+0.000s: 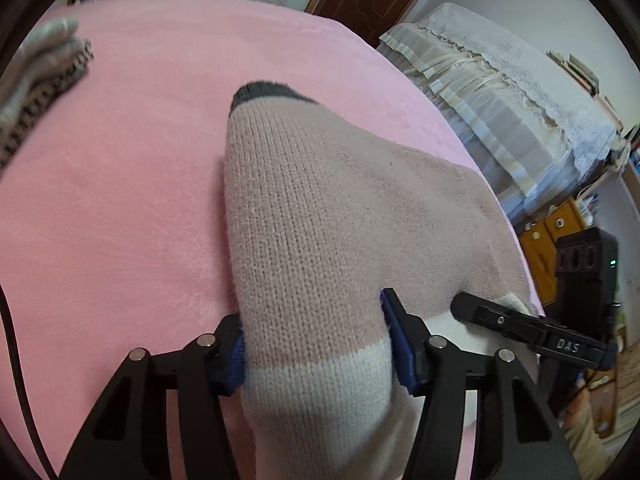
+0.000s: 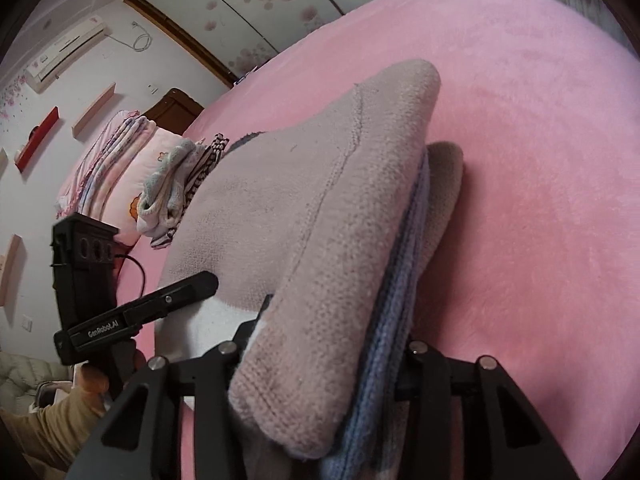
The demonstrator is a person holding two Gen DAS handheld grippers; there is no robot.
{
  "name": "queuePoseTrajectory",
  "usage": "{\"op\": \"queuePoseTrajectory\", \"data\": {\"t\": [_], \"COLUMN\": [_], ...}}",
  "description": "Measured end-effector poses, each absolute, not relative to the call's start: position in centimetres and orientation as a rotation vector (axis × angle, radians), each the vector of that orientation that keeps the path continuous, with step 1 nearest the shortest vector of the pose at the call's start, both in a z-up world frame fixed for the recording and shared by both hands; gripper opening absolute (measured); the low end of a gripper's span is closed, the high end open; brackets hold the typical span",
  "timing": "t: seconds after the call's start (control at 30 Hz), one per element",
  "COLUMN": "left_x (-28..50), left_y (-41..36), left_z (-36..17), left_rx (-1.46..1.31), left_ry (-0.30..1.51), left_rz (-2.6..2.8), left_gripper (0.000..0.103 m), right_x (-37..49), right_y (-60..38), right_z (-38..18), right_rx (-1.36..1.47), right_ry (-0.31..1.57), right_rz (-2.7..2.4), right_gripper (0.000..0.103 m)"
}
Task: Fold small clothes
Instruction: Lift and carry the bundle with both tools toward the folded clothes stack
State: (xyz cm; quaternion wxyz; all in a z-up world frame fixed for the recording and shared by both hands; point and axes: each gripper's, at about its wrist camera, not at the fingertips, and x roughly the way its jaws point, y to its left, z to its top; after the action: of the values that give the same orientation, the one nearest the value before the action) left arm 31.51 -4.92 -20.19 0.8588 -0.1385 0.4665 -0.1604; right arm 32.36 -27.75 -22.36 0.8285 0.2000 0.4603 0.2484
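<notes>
A small knit garment [image 1: 320, 216], dusty pink with a grey end and a white band, lies on the pink blanket [image 1: 120, 184]. My left gripper [image 1: 316, 344] is shut on its white-banded edge, blue pads pressing each side. My right gripper [image 2: 320, 360] is shut on the garment's other edge [image 2: 320, 240], with a light blue knit layer [image 2: 396, 320] in the same grip. The garment hangs stretched between both grippers, just above the blanket. The right gripper's finger [image 1: 520, 324] shows in the left wrist view, and the left gripper's finger [image 2: 160, 304] shows in the right wrist view.
A pile of other clothes [image 1: 40, 80] lies at the bed's far left, also in the right wrist view [image 2: 184, 184]. Pillows [image 2: 112, 160] sit at the head of the bed. A lace-covered cabinet [image 1: 500, 100] stands beyond the bed's right edge.
</notes>
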Motion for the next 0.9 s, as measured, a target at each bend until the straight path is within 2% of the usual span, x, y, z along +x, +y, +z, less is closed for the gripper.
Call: {"op": "queuePoseTrajectory", "data": {"t": [0.27,0.53,0.73,0.9], "left_x": [26.5,20.6,19.4,21.7], "left_y": [-3.4,2.1,8.9,14.9], "left_z": [-15.7,-10.1,-5.2,-0.9], "left_rx": [-0.26,-0.237,-0.223,-0.174], "left_ry": [0.984,0.982,0.958,0.946], "left_rz": [-0.3,-0.267,-0.197,-0.13], "left_gripper": [0.054,0.054,0.055,0.055], "right_x": [27.2,22.8,23.7,26.7], "right_y": [-25.8,-20.7,-13.5,-6.9], "right_z": [-19.1,-14.8,-10.5,-7.2], "right_rx": [0.42,0.429,0.405,0.397], "right_ry": [0.964,0.958,0.942,0.932], "right_rz": [0.512,0.583,0.672,0.722], "right_gripper": [0.041,0.041,0.041,0.041]}}
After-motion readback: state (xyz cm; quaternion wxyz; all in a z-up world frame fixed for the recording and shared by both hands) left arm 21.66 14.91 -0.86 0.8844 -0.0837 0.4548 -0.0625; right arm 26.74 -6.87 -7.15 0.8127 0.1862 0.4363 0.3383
